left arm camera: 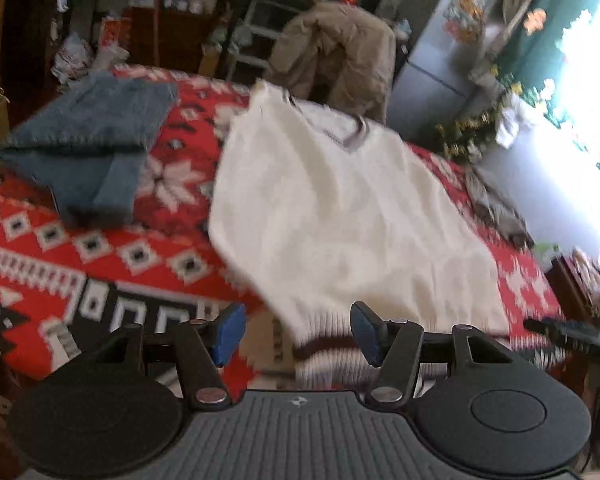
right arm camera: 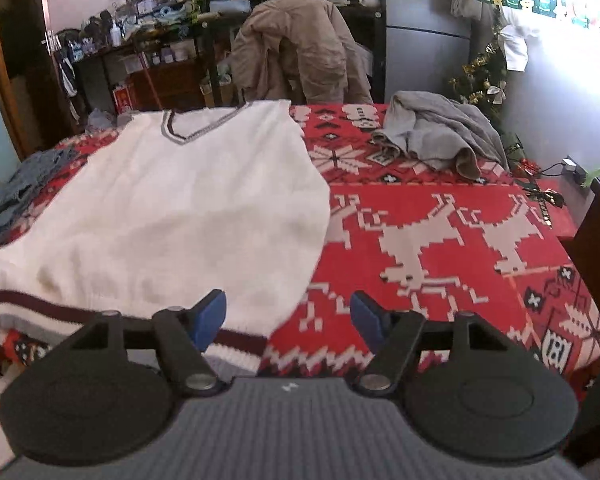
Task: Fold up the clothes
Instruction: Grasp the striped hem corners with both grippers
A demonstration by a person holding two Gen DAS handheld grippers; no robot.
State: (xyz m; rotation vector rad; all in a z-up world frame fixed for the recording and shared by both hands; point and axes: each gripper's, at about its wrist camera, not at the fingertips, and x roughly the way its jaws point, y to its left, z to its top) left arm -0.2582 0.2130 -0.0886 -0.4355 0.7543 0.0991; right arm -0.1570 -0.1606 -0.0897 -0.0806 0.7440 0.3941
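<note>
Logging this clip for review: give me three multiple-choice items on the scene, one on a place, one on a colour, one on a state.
1. Where is the grey garment?
A. Draped on a chair
B. In a heap on the red blanket
C. On the floor

2. What colour is the vest?
A. Green
B. White
C. Black

3. How is the vest?
A. Spread out flat
B. Rolled into a ball
C. Hung on a hanger

Key: 1 B, it lies crumpled on the blanket's far corner. 2 B, white knit with dark bands at collar and hem. 3 A, it lies flat, collar away from the cameras.
</note>
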